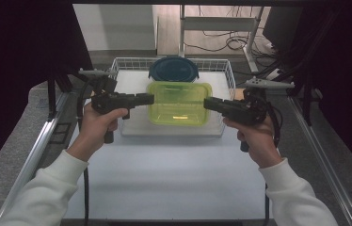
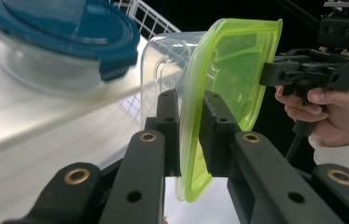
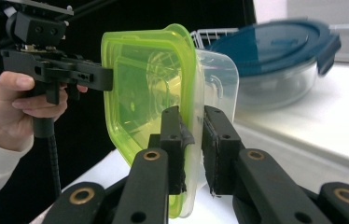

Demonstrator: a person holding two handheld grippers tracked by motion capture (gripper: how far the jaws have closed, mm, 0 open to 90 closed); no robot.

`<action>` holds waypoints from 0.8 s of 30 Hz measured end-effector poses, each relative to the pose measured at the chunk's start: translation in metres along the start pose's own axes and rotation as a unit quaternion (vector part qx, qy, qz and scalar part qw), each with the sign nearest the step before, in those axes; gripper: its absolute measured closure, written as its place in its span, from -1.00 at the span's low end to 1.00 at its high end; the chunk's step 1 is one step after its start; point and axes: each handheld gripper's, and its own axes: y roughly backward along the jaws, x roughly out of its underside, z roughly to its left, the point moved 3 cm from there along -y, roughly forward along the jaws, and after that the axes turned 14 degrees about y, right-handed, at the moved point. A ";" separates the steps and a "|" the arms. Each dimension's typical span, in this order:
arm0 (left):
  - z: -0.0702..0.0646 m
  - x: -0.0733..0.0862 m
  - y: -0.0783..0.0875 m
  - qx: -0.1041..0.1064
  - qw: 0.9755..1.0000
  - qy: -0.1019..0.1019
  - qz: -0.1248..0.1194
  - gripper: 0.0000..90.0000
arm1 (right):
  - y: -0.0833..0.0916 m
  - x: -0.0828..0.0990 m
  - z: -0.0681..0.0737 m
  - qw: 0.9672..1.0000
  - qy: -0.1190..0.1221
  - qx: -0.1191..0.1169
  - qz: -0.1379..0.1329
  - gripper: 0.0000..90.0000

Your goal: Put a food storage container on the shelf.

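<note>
both the left gripper (image 1: pixel 148 99) and the right gripper (image 1: pixel 208 102) have jaws closed on opposite rims of the green-lidded container (image 1: pixel 180 102), keeping it level above the wire basket (image 1: pixel 117 66), near the basket's front edge

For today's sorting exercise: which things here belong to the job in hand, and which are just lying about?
In the job:
- clear rectangular plastic container with lime-green lid
- left gripper, shut on its lid edge
- right gripper, shut on the opposite edge

Lying about:
- round glass container with dark blue lid
- white wire basket
- white table
</note>
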 end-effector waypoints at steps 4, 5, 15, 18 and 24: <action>0.000 -0.017 0.002 -0.002 1.000 0.002 -0.003 0.77 | -0.004 -0.017 -0.006 1.000 0.005 0.004 0.003 0.75; 0.001 -0.022 0.002 -0.001 1.000 0.003 -0.004 0.77 | -0.006 -0.022 -0.008 1.000 0.006 0.004 0.002 0.75; 0.014 -0.063 0.000 0.001 0.999 0.035 -0.013 0.77 | -0.025 -0.062 -0.033 1.000 0.002 0.008 0.012 0.76; 0.020 -0.074 -0.002 0.001 0.999 0.041 -0.014 0.77 | -0.032 -0.071 -0.040 1.000 -0.001 0.010 0.016 0.76; 0.029 -0.090 -0.008 -0.003 0.998 0.053 -0.014 0.77 | -0.043 -0.079 -0.054 1.000 -0.015 0.014 0.020 0.76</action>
